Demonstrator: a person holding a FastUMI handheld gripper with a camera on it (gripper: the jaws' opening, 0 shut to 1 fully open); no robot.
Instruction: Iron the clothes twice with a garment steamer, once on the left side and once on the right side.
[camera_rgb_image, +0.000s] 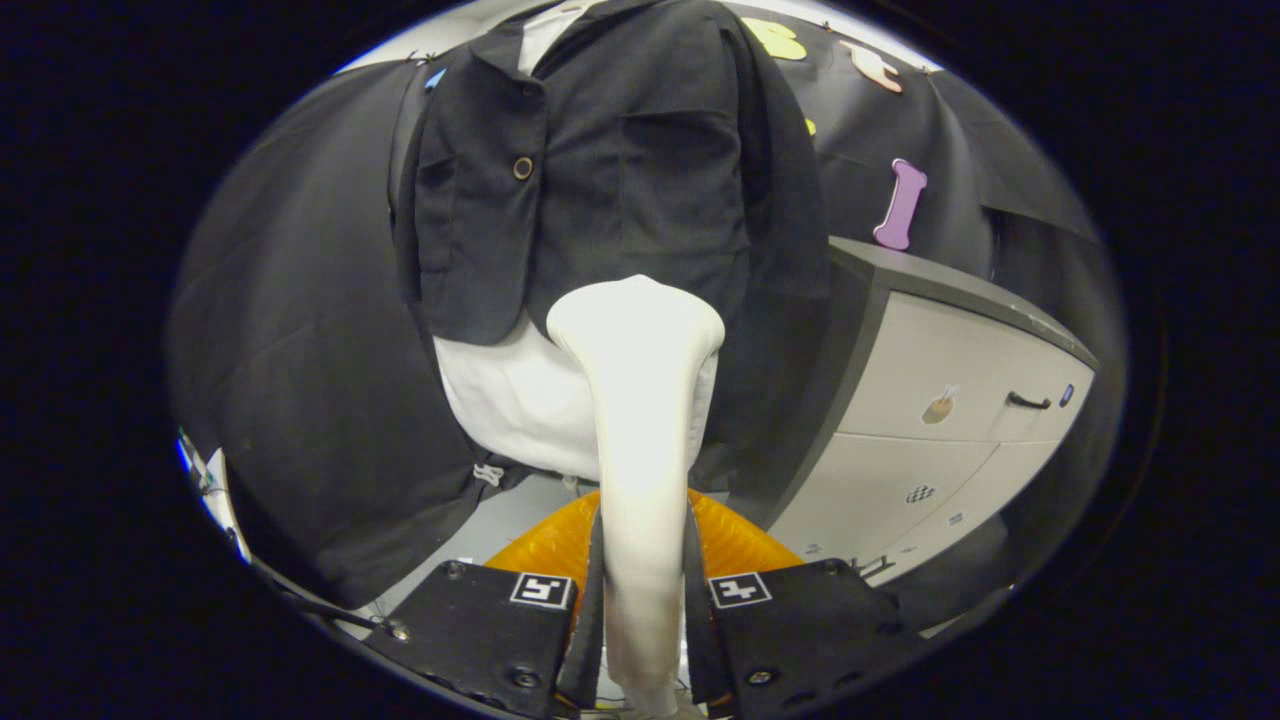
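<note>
Between the fingers, clamped tight, the garment steamer (head against the dark jacket).

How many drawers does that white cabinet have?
2 drawer fronts show on the cabinet, right of the jacket: the upper drawer and the lower drawer. More may be hidden lower down. The gripper is shut on the steamer.

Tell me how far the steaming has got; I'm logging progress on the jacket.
Done: the hand-held gripper is shut on the white garment steamer, fingers pressing its handle from both sides. In hand: the steamer head is raised to the dark jacket, near its lower front beside the white lining. Left: whether either side pass is finished cannot be told from this picture.
</note>
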